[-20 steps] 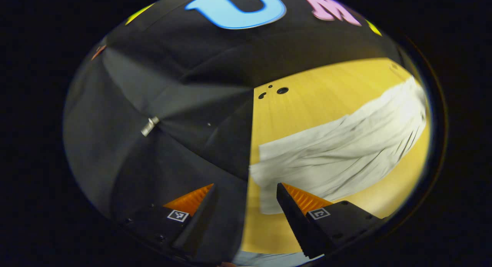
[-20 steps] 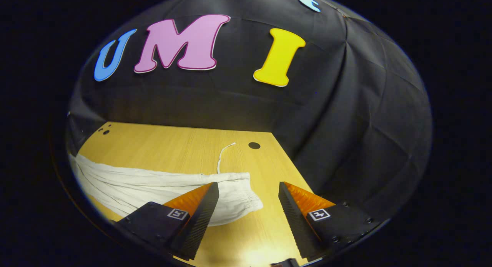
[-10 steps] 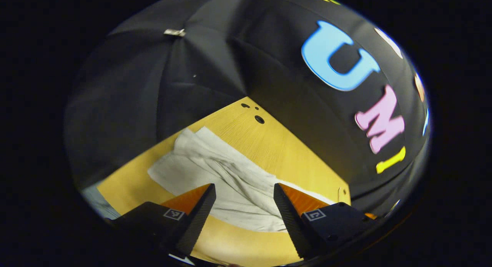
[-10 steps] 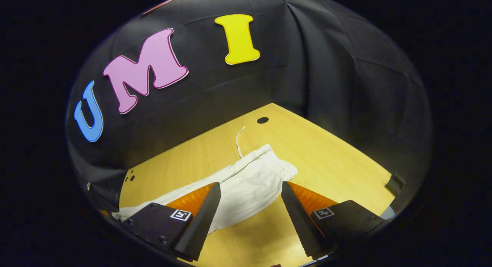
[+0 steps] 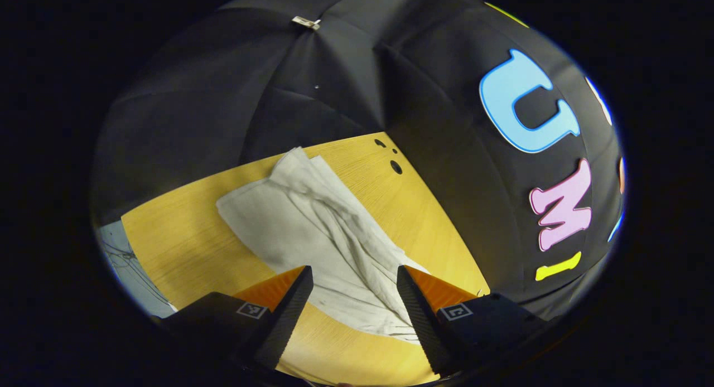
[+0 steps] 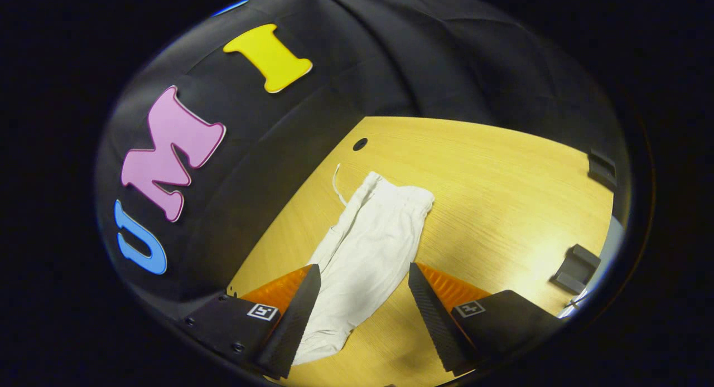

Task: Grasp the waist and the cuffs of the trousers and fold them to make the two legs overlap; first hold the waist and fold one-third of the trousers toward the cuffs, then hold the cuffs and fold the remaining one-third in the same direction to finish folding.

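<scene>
Lying flat, trousers, table bare around, jaws apart

Trousers: waist end hidden behind left gripper fingers. Right gripper view: trousers cuff end hidden behind finger.

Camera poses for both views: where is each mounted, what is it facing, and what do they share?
Left gripper view: rides on the left gripper, looks down along the open fingers at the trousers' cuff end on the table.
Right gripper view: rides on the right gripper, looks down along the open fingers at the trousers' waist end, drawstring beyond.
Shared: the same trousers, table and booth wall.
</scene>
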A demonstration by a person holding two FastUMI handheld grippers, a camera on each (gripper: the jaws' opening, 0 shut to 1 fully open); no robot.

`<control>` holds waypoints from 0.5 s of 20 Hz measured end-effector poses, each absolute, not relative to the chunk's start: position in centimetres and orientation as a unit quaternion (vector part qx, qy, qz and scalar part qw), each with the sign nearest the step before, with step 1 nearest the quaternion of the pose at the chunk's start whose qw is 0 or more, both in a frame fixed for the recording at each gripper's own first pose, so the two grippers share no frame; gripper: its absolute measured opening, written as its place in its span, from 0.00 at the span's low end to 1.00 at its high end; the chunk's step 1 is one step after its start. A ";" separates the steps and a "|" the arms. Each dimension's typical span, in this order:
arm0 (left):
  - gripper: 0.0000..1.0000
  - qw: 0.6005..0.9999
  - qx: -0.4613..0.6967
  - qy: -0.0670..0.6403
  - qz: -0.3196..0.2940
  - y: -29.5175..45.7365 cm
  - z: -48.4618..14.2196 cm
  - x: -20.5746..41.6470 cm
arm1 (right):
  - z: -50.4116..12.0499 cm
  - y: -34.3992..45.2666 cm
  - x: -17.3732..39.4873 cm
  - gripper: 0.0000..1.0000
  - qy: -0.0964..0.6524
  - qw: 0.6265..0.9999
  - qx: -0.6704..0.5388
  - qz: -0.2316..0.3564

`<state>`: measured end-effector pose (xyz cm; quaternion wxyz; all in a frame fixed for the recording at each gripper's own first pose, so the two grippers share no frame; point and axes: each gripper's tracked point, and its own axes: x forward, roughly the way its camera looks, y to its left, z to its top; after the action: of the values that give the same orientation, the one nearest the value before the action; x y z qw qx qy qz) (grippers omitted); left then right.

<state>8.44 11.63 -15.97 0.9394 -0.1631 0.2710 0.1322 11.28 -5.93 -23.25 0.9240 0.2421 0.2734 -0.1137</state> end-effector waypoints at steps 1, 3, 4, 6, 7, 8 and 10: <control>0.96 0.937 -0.171 0.271 0.141 12.2 -16.0 8.2 | -23.9 -6.4 11.2 0.98 0.275 0.918 0.258 -0.121; 0.96 0.933 -0.179 0.270 0.159 13.7 -16.3 7.8 | -25.0 -7.3 11.0 0.98 0.284 0.907 0.281 -0.135; 0.92 0.930 -0.184 0.272 0.167 14.5 -16.5 7.7 | -25.8 -7.9 11.0 0.98 0.288 0.901 0.291 -0.143; 0.96 0.924 -0.191 0.276 0.181 15.4 -16.9 7.6 | -27.2 -9.0 11.6 0.98 0.290 0.888 0.319 -0.161; 0.96 0.922 -0.193 0.277 0.187 15.7 -17.3 7.6 | -27.7 -9.5 12.1 0.98 0.286 0.883 0.334 -0.168; 0.96 0.921 -0.195 0.279 0.191 15.8 -17.5 7.6 | -28.4 -10.1 13.0 0.98 0.282 0.877 0.348 -0.175; 0.92 0.918 -0.194 0.286 0.193 15.7 -18.2 7.9 | -29.4 -10.9 14.0 0.98 0.277 0.864 0.374 -0.190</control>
<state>7.87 15.71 -18.23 0.9183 -0.1940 0.2859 0.1932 13.96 -10.92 -29.38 0.8644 0.3736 0.2773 -0.1904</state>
